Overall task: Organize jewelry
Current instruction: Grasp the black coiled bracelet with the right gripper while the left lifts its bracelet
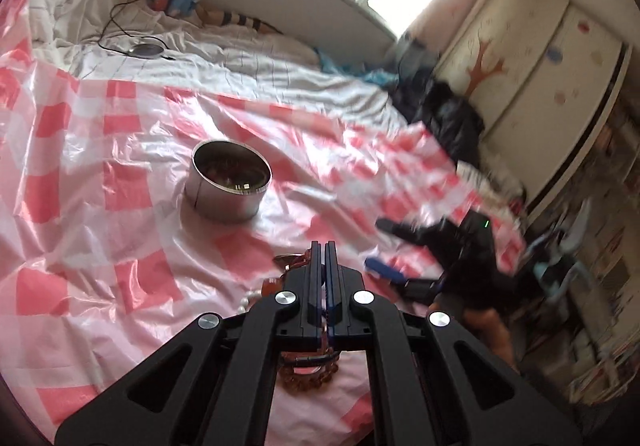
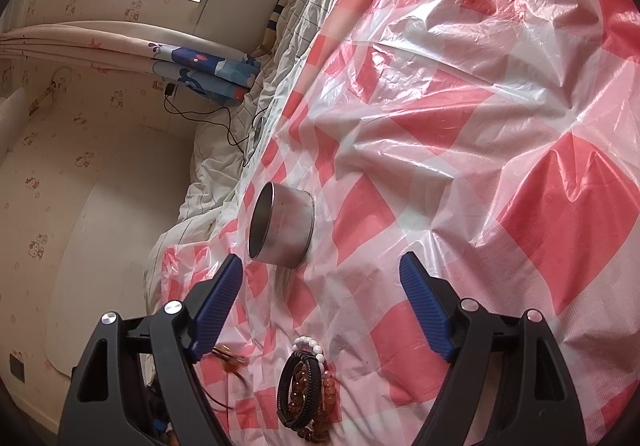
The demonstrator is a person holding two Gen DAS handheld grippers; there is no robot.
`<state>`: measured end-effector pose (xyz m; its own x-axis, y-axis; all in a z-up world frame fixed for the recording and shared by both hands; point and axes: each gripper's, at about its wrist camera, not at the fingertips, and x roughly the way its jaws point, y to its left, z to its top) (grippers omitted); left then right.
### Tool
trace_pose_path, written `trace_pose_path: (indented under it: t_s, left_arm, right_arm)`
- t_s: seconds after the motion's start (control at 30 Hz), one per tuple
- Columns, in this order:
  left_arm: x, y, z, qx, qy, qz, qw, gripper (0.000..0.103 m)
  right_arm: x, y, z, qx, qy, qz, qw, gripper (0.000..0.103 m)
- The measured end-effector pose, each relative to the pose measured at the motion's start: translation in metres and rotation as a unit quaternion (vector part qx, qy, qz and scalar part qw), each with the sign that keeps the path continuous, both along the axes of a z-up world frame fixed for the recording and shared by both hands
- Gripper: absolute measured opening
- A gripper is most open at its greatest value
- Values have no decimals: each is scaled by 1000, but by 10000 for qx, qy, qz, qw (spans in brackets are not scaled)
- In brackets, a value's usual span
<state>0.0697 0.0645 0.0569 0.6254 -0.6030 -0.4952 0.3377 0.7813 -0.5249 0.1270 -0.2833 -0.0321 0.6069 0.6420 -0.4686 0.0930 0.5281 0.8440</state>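
A round metal tin (image 1: pixel 230 182) stands on the pink checked plastic sheet (image 1: pixel 120 150), with reddish beads showing inside. My left gripper (image 1: pixel 324 246) is shut, and an amber pendant piece (image 1: pixel 287 261) sticks out at its left side, seemingly pinched between the pads. In the right wrist view that amber pendant (image 2: pixel 228 360) is blurred, with a thin cord trailing below it. Under the left gripper lies a pile of bracelets (image 1: pixel 308 372). My right gripper (image 2: pixel 322 260) is open and holds nothing, with the tin (image 2: pixel 282 226) just beyond it. Between its arms lie a white bead bracelet (image 2: pixel 310 346), a black cord bracelet (image 2: pixel 298 390) and an amber bead bracelet (image 2: pixel 322 412).
The sheet covers a bed with a rumpled white quilt (image 1: pixel 256 62). A black cable and a round device (image 1: pixel 146 51) lie on the quilt at the back. Dark clothes (image 1: pixel 448 114) are heaped at the bed's far right, beside a painted wardrobe (image 1: pixel 540 58).
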Motion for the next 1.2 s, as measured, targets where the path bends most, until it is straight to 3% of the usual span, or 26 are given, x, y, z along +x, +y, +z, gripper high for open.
trace_pose_path:
  t_s: [0.13,0.37,0.63,0.87,0.93,0.97,1.03,1.07,1.1,1.2]
  left_arm:
    - [6,19,-5,-231,174,324,9991,1]
    - [6,30,-8,-185,268,503,9982,1]
    - [6,35,-11,-148,337,576,9977,1]
    - [6,33,-12,-90,353,564,9977,1]
    - [6,33,-12,-99,362,572,9977,1]
    - [6,33,-12,-99,367,570,9976,1]
    - [6,34,-12,-114,378,586,9975,1]
    - [6,34,-12,-127,376,586,9975,1]
    - [6,34,-11,-131,371,588,9975,1]
    - [5,34,-11,-135,372,591,9975,1]
  right_arm:
    - [2,14,3,-36,-76,337,9994,78]
    - [-11,43,13,51,-248,1357,9904,78]
    - [-14,84,6,-501,271,2365,9700,78]
    - [-13,96,-1,-892,526,2505,9626,77]
    - [-11,98,-5,-922,615,2558,9604,63]
    - [-11,100,-8,-956,699,2576,9590,47]
    - [-11,103,-9,-1129,712,2560,9574,36]
    - [-11,102,-9,-1178,701,2516,9581,24]
    - [-11,101,-8,-1171,691,2473,9594,18]
    - [-12,97,-3,-1118,507,2352,9642,15]
